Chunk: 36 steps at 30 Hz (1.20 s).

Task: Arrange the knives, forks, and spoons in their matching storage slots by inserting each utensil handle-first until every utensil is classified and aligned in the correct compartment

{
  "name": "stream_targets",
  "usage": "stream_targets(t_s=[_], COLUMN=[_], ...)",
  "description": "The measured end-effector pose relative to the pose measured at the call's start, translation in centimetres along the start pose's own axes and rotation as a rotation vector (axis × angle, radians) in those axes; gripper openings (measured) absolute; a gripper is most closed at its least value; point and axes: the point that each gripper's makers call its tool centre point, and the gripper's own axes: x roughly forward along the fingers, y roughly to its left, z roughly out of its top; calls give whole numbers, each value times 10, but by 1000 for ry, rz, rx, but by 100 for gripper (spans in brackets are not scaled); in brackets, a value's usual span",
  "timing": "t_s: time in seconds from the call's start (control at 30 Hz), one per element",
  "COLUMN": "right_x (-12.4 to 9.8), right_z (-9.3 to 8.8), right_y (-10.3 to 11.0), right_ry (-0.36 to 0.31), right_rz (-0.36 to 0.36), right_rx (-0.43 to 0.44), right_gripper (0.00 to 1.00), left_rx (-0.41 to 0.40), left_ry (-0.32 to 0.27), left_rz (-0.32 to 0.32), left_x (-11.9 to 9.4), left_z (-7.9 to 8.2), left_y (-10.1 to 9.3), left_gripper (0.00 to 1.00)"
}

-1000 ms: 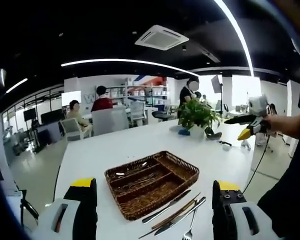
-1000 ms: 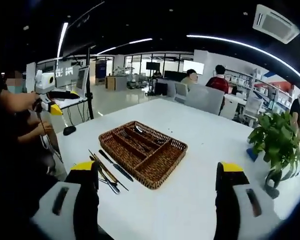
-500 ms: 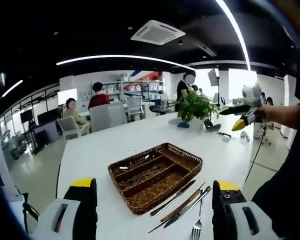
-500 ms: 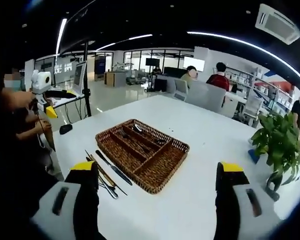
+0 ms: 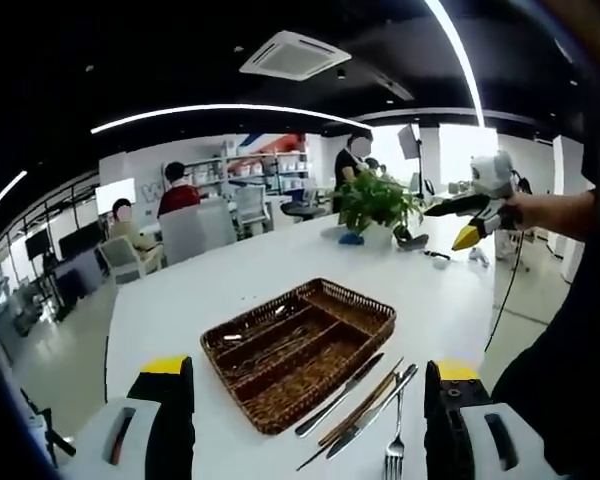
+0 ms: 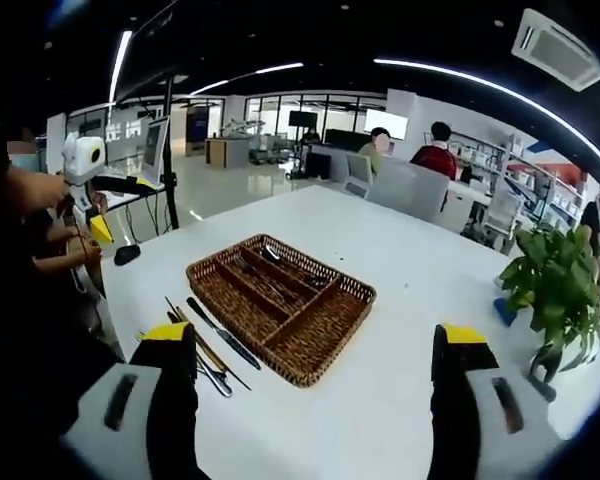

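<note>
- Nearest to me, the left gripper [image 5: 305, 420] has its jaws spread wide and nothing between them; I judge it is held high to size up the job.
- The right gripper [image 6: 315, 410] is the same: jaws wide apart, empty, hovering above the table's near edge.
- In the right gripper view the left gripper sits far left in the person's hand [image 6: 42, 190], well off the table.
- Just past the left gripper's jaws lie the loose utensils: a knife [image 5: 338, 396], a second knife [image 5: 372, 412], what looks like chopsticks [image 5: 360, 408] between them, and a fork [image 5: 394, 448].
- They lie side by side, just beside the basket's near-right edge, so each pickup looks short.
- The basket [image 5: 365, 305] is wicker with long compartments; some utensils [image 5: 280, 347] already lie inside, though I cannot tell which kind sits in which slot.
- So sorting looks partly done, with the outside pieces left.
- The table [image 6: 430, 290] is white, smooth and mostly bare.
- At its far end stands a plant [image 5: 377, 203].
- Beyond, an open office: people seated at desks, shelves, ceiling light strips.
</note>
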Motion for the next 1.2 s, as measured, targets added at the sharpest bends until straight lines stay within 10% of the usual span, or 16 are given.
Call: stream_targets(t_s=[0.4,0.9,1.2], right_x=[-6,-9,-13], right_z=[-9,-19,-27], right_y=[-9,-13,-15], right_ry=[2,6,18], right_rz=[-3,-6,-18], right_rx=[-7,17,31], right_gripper=[99,99,99], left_rx=[15,11,-46], left_ry=[65,326,304], left_rz=[-74,-192,-234], left_x=[27,69,94], left_z=[-20,-106,-127], left_y=[-41,-83,-103], left_gripper=[100,79,67])
